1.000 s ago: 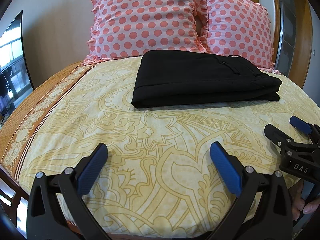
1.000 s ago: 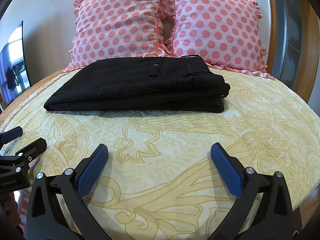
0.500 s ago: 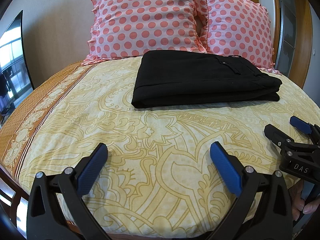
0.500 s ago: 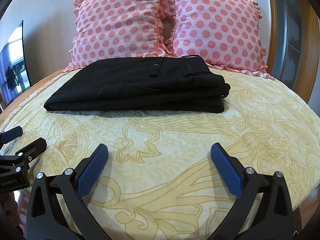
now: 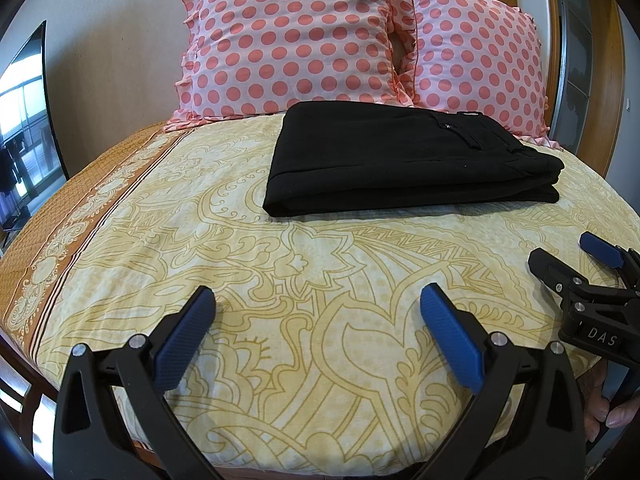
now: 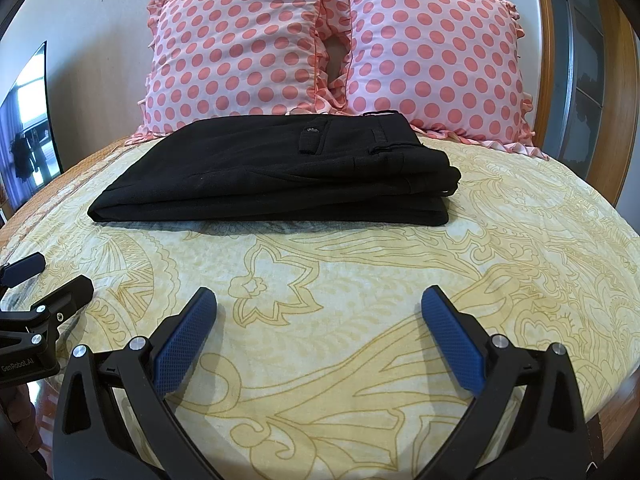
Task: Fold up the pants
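Black pants [image 5: 400, 156] lie folded in a flat rectangle on the yellow patterned bedsheet [image 5: 240, 264], just in front of the pillows; they also show in the right wrist view [image 6: 272, 172], waistband and pocket button to the right. My left gripper [image 5: 318, 300] is open and empty, hovering over the sheet near the bed's front edge, well short of the pants. My right gripper [image 6: 320, 300] is open and empty too, at the same distance. Each gripper shows at the edge of the other's view: the right one [image 5: 568, 256], the left one [image 6: 60, 280].
Two pink polka-dot pillows [image 5: 288, 40] [image 6: 432, 52] lean against the wall behind the pants. A dark screen [image 5: 24, 120] stands at the left. A wooden frame and grey door [image 6: 580, 60] are at the right. An orange bordered strip [image 5: 60, 216] runs along the sheet's left side.
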